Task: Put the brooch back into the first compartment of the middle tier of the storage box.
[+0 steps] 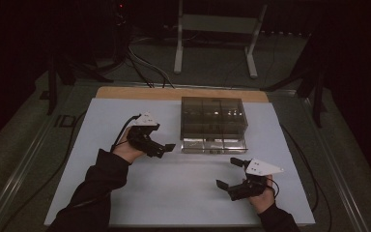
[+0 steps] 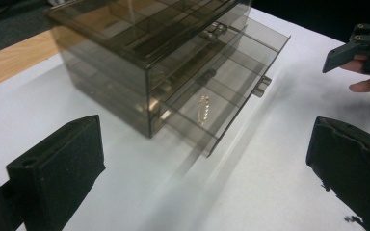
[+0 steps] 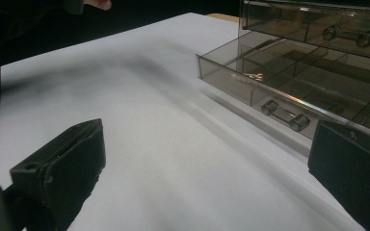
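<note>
A smoked clear drawer box [image 1: 212,115] stands at the middle back of the white board, its bottom drawer [image 1: 213,145] pulled out toward me. In the left gripper view a small gold chain [image 2: 203,109] lies in one compartment of that drawer [image 2: 231,91]. The right gripper view shows the drawer's front handle [image 3: 285,114] and the gold chain [image 3: 255,76] behind the front wall. My left gripper [image 1: 163,138] hovers open just left of the drawer, holding nothing. My right gripper [image 1: 228,172] is open and empty, in front of the drawer's right end.
The white board [image 1: 174,193] covers a wooden table whose edge [image 1: 140,93] shows at the back. An upper drawer [image 3: 318,24] is closed, with its own handle. Cables trail off both sides. A white frame stand [image 1: 217,29] sits on the floor beyond.
</note>
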{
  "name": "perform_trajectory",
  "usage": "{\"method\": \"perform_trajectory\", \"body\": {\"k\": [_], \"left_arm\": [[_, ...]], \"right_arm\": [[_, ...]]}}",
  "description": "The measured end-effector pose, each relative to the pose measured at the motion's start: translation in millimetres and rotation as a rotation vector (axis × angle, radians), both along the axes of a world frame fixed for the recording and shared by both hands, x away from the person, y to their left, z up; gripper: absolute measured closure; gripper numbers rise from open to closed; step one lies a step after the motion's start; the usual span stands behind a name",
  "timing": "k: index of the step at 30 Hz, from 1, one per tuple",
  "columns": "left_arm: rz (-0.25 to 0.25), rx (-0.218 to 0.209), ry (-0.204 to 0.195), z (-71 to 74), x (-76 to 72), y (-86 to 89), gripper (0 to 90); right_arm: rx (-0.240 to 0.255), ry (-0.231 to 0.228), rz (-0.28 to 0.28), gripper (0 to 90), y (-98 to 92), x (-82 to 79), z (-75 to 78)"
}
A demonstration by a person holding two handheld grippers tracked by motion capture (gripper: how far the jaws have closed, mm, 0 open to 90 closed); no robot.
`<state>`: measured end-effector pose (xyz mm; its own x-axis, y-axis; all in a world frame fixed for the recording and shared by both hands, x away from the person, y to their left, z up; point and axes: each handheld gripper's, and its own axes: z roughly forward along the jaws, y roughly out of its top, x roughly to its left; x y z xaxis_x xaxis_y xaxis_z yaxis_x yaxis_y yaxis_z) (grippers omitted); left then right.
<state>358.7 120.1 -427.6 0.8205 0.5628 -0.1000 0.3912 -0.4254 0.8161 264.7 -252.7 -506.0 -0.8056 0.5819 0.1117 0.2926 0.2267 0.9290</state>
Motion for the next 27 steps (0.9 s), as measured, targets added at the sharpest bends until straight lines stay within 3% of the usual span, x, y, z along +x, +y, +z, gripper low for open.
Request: {"method": "perform_trajectory", "body": {"k": [8,27], "left_arm": [[0.04,0.004,-0.015,2.5,-9.9,20.7,0.4],[0.115,-0.042,0.018,-12.5,-29.4,63.6,0.4]], "right_arm": [[-0.004,-0.005,0.002,0.0,1.4,-0.1,0.2],[0.0,-0.002,0.005,0.0,2.4,1.0,0.3]]}}
